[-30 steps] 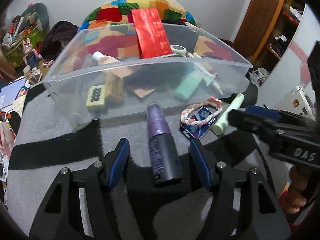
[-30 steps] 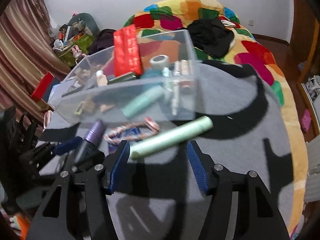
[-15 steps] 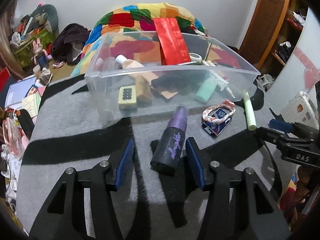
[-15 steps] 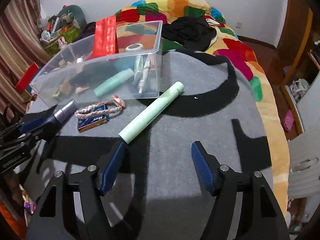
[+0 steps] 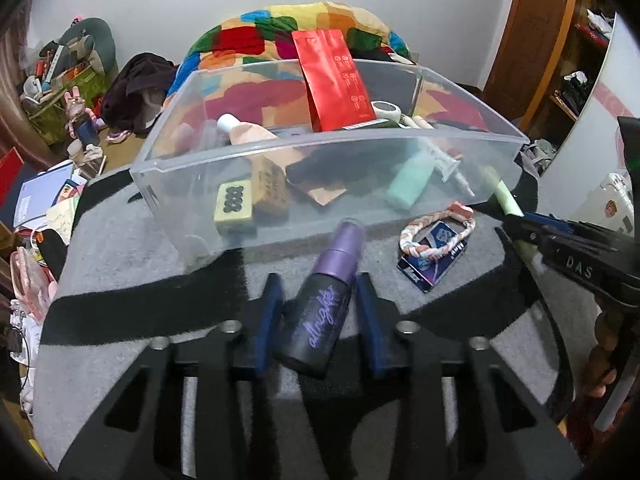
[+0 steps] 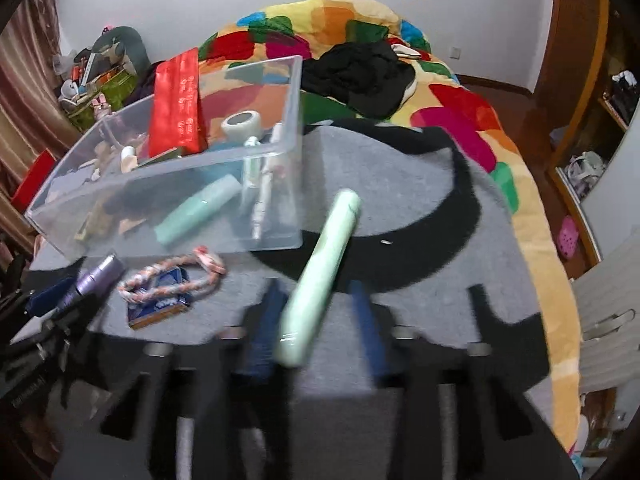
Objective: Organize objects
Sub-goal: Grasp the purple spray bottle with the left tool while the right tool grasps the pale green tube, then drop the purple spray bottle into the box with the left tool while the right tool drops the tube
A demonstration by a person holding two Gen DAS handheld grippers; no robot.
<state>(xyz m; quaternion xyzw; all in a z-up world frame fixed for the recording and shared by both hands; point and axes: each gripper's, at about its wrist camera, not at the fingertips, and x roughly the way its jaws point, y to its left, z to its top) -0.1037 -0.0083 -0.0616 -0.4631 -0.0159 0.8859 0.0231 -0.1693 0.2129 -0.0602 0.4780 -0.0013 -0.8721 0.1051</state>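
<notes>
Bottle (image 5: 326,304) is lying between the closing left gripper (image 5: 320,312) pads; the right gripper (image 6: 316,320) is closing around the tube (image 6: 320,280) beside the bin (image 5: 192,184).

We saw a white wall (image 5: 168,4), a wooden door (image 5: 536,24), a bed under a patchwork quilt (image 6: 460,108), and brown curtains (image 6: 24,92) beside floor clutter.

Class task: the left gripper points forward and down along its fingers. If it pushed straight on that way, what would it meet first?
Probably the near wall of the clear plastic bin, just beyond the purple spray bottle between the closing left gripper jaws; depth is uncertain.
</notes>
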